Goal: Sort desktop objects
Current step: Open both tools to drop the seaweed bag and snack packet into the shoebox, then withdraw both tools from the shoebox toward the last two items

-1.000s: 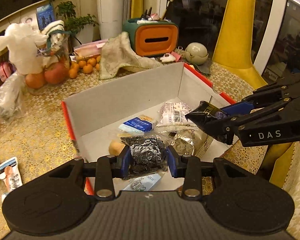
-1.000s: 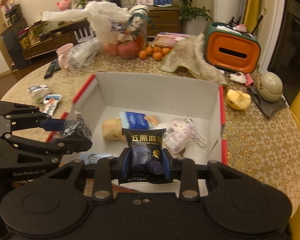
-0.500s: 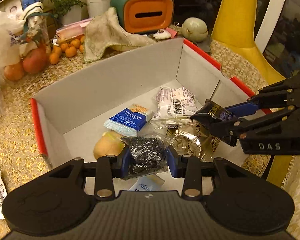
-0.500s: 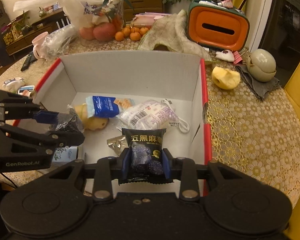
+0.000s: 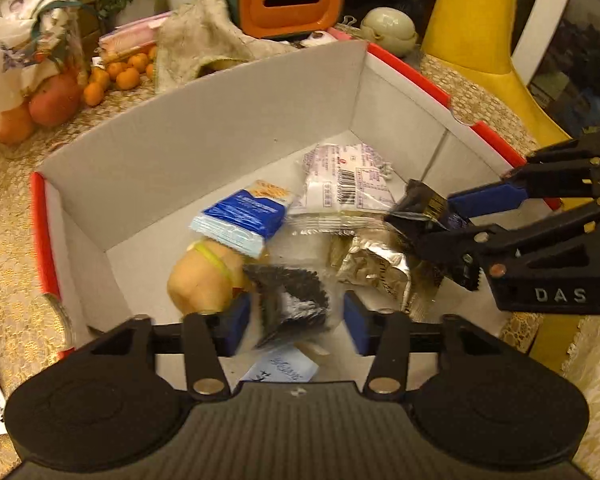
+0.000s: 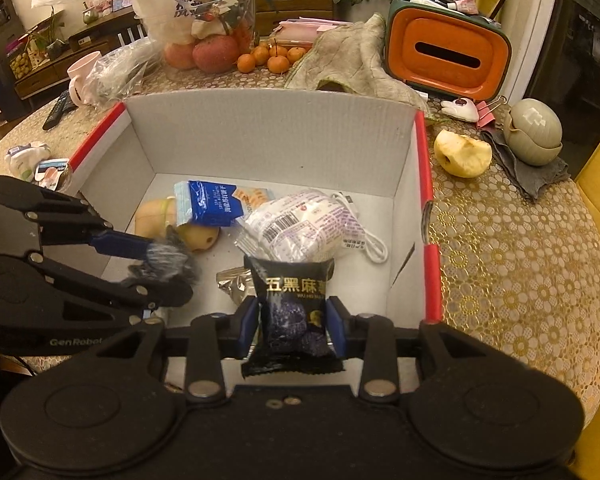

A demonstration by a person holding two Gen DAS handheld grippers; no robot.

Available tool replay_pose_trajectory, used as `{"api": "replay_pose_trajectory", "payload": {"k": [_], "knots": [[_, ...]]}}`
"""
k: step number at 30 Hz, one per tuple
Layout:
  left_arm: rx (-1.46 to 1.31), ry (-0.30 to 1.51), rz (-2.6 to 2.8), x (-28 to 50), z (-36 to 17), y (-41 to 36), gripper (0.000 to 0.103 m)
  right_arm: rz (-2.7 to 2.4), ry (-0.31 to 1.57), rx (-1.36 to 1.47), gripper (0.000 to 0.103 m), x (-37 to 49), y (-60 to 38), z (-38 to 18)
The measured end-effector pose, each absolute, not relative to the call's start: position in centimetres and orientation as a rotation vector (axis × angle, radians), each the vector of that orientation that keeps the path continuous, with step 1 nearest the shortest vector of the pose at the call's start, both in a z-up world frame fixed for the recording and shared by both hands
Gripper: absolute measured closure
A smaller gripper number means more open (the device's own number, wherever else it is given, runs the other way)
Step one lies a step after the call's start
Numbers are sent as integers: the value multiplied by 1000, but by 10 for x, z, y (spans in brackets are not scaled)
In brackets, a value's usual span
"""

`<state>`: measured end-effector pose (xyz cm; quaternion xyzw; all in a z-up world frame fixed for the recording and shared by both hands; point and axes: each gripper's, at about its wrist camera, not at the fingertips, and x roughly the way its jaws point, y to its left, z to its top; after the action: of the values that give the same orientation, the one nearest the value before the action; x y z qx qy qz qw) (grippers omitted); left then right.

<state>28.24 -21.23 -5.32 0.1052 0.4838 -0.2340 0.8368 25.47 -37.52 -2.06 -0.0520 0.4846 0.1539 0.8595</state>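
Left tongs [image 5: 294, 322] opening, dark crinkly packet [image 5: 290, 306] slipping loose; right tongs [image 6: 292, 326] easing off the light, slippery black sachet [image 6: 294, 312], best pinched mid-body.

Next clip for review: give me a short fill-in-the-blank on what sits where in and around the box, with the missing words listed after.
1. The black snack packet sits between the fingers of the ____ gripper.
2. The left gripper, jaws opening, has a clear packet of dark snacks between its pads, above the inside of the ____.
3. The peeled apple lies on the table, ____ the box.
4. The tissue holder behind the box has a front coloured ____.

Missing words: right; box; outside; orange
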Motion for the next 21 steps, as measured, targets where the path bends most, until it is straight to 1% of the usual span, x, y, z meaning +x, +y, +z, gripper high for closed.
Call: {"api": "replay_pose_trajectory", "payload": {"k": [2,4,7,21], "knots": [[204,1015,-492,281,-51,-208,41,318,1017,-113,63,254,-374,-20],[183,1009,-497,279,-48,-204,41,313,1016,-110,62,253,-375,-18],[168,993,-495,274,-41,-198,41,312,1005,-99,51,250,-377,-14],[122,895,-497,241,-2,-168,41,317,954,-111,51,229,-355,20]]}}
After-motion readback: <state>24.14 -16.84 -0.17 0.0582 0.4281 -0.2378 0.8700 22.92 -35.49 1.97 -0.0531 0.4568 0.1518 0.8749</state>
